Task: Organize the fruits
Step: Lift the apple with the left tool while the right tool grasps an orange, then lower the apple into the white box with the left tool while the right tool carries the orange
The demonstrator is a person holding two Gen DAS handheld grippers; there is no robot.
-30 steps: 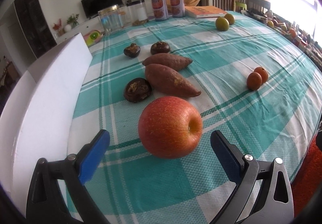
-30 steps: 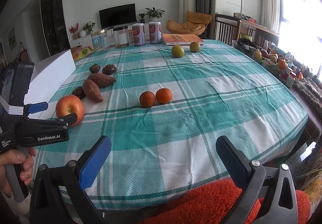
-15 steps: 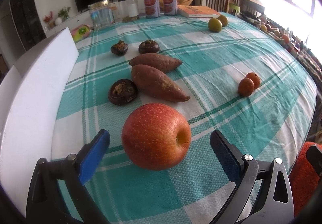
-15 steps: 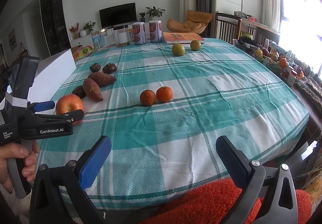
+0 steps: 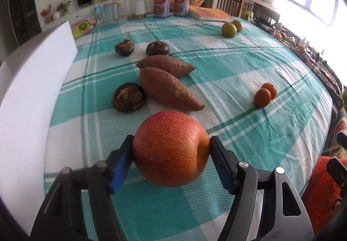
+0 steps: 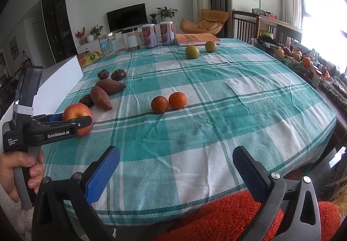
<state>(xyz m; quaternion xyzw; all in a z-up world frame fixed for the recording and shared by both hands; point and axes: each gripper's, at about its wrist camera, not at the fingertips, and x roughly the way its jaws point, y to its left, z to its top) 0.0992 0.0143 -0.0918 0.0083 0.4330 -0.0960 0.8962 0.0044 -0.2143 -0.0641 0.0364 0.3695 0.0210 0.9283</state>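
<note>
The left hand-held gripper has just been closing, and its blue pads now press both sides of the red apple, which sits near the table's front left corner on the checked cloth. Whether the apple has left the cloth, the views do not show. In the right wrist view a hand grips the handle of that gripper at the left edge.

Right beyond the apple lies a crowd: a dark round fruit just past it to the left, and touching that a sweet potato, with a second sweet potato close behind. Further back sit two more dark fruits, apart from each other. A white board stands along the table's left edge, close beside the apple.

Well off toward the middle of the table, two small oranges sit touching. Near the far edge two green fruits rest in front of a book, with two cans and clear jars lined up along that edge.

The right hand-held gripper hangs over the front edge, jaws wide apart with nothing between them, an orange fuzzy fabric below it.
</note>
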